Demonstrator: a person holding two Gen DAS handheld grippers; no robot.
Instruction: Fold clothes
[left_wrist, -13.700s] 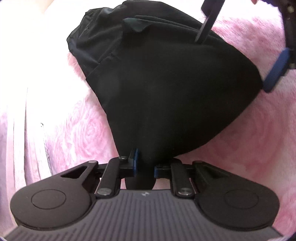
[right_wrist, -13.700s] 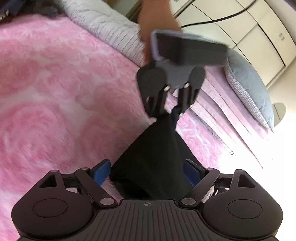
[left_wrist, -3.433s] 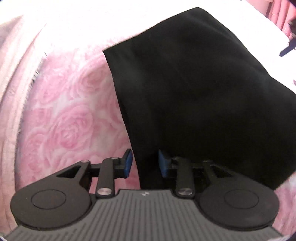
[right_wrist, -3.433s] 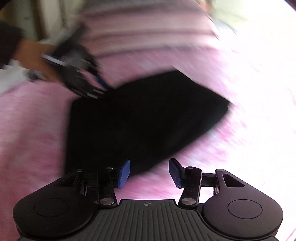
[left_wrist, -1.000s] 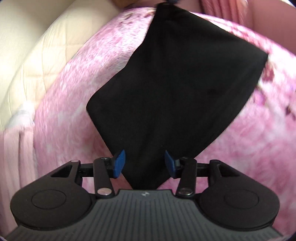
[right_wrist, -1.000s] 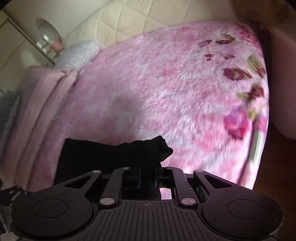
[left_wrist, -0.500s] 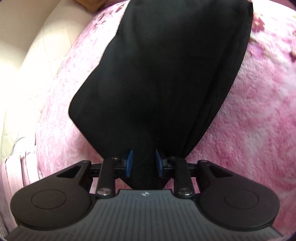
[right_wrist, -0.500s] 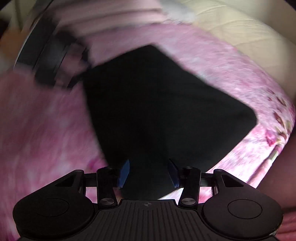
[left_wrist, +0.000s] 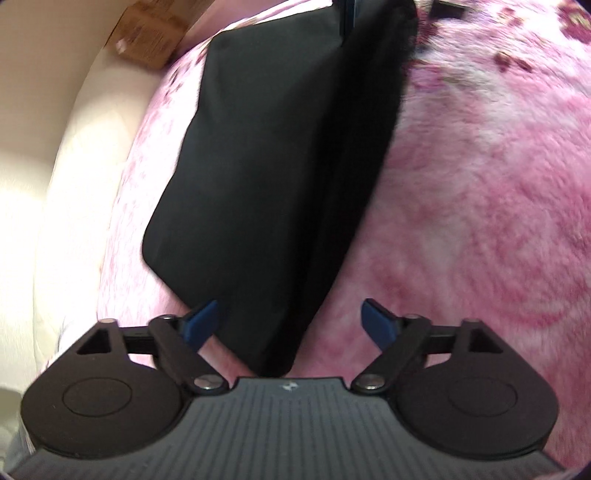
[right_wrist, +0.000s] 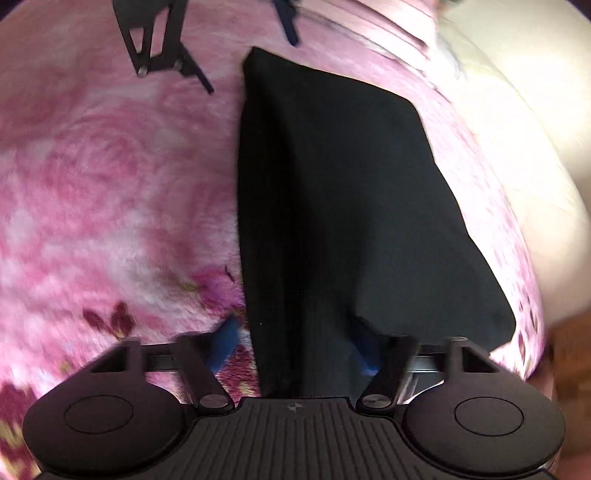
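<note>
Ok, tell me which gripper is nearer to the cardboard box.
Right. The right gripper is at the end of the black garment that lies by the cardboard box. The left gripper is at the garment's opposite end, farther from the box.

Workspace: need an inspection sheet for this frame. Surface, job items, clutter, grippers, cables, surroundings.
Surface: pink blanket, rose pattern, plush.
Job's things: black garment, folded, flat on the blanket, one thicker fold along its edge.
Clutter: nothing seen.
Grippers: left gripper jaws open, straddling the garment's near corner; right gripper jaws open, at the opposite end.
Cables: nothing seen.
Surroundings: cream padded panel beside the blanket; cardboard box beyond it; folded pink bedding, blurred.
</note>
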